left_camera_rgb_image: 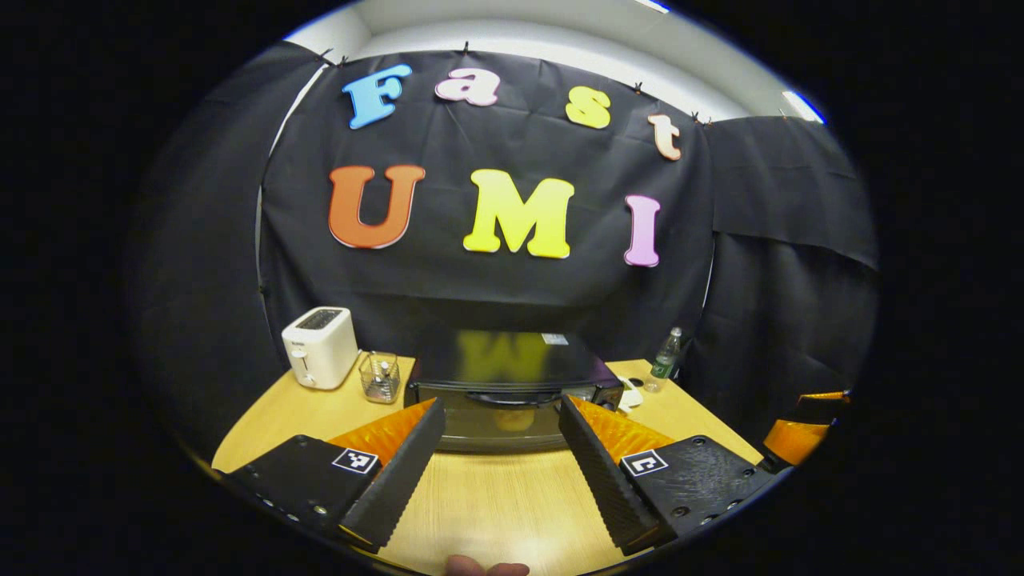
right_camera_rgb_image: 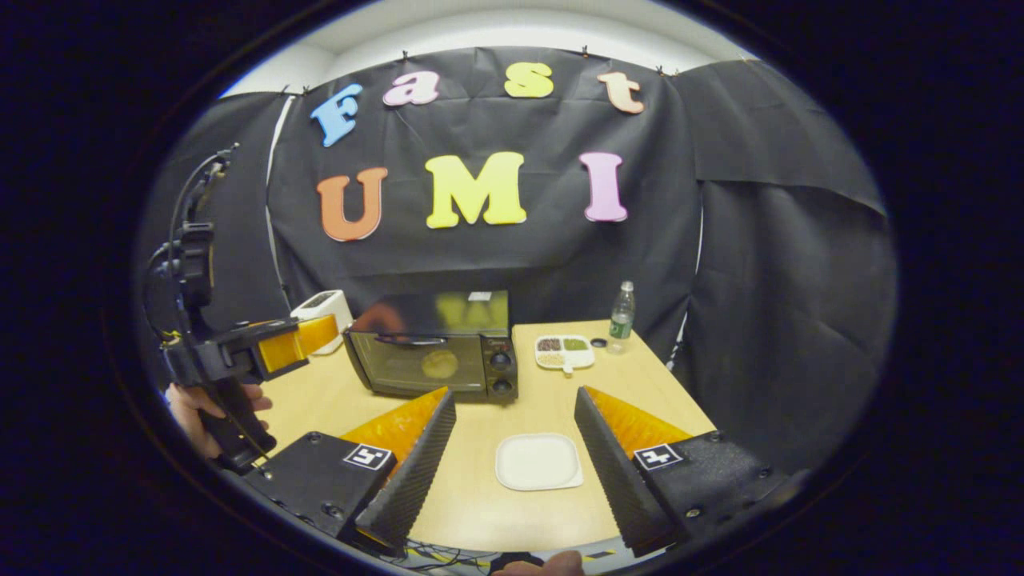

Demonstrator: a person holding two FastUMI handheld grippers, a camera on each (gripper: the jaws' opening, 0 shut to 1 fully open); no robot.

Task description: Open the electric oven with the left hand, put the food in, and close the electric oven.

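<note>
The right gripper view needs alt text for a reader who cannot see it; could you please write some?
The open right gripper points across a wooden table at a black electric oven with its door shut and something round and yellow inside. An empty white plate lies between the fingers; at left a hand holds the left gripper.

- Left gripper [left_camera_rgb_image: 500, 416]: black ribbed fingers, orange backing, square black-and-white marker tags, screws showing.
- Right gripper [right_camera_rgb_image: 516, 408]: matching build; black cables are trailing from the left unit.
</note>
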